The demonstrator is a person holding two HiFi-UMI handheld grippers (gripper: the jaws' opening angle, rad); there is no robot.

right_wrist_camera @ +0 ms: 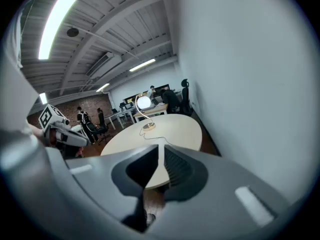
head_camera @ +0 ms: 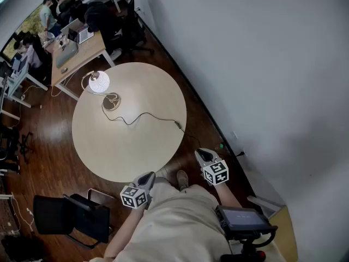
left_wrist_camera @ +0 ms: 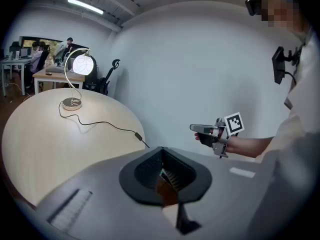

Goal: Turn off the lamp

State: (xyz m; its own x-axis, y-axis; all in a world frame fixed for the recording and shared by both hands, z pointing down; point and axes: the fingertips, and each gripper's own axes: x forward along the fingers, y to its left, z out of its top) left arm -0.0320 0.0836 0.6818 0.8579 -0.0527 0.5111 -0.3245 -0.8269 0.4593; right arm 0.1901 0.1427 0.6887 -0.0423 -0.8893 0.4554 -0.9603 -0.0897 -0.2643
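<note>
The lamp (head_camera: 99, 82) stands lit at the far left of the round beige table (head_camera: 114, 152), its globe glowing above a round base (head_camera: 111, 102). Its black cord (head_camera: 147, 115) snakes right to a small inline piece (head_camera: 178, 124) near the table's right edge. In the left gripper view the lamp (left_wrist_camera: 82, 64) sits far across the table; in the right gripper view the lamp (right_wrist_camera: 144, 102) is small and distant. My left gripper (head_camera: 146, 177) and right gripper (head_camera: 203, 154) hover by the table's near edge, far from the lamp. Both have their jaws together with nothing between them.
A black chair (head_camera: 71, 214) stands at the near left of the table. A wooden desk (head_camera: 76, 48) with seated people lies beyond the lamp. A white wall (head_camera: 262, 64) runs close along the right. A dark device (head_camera: 242, 220) hangs at the person's waist.
</note>
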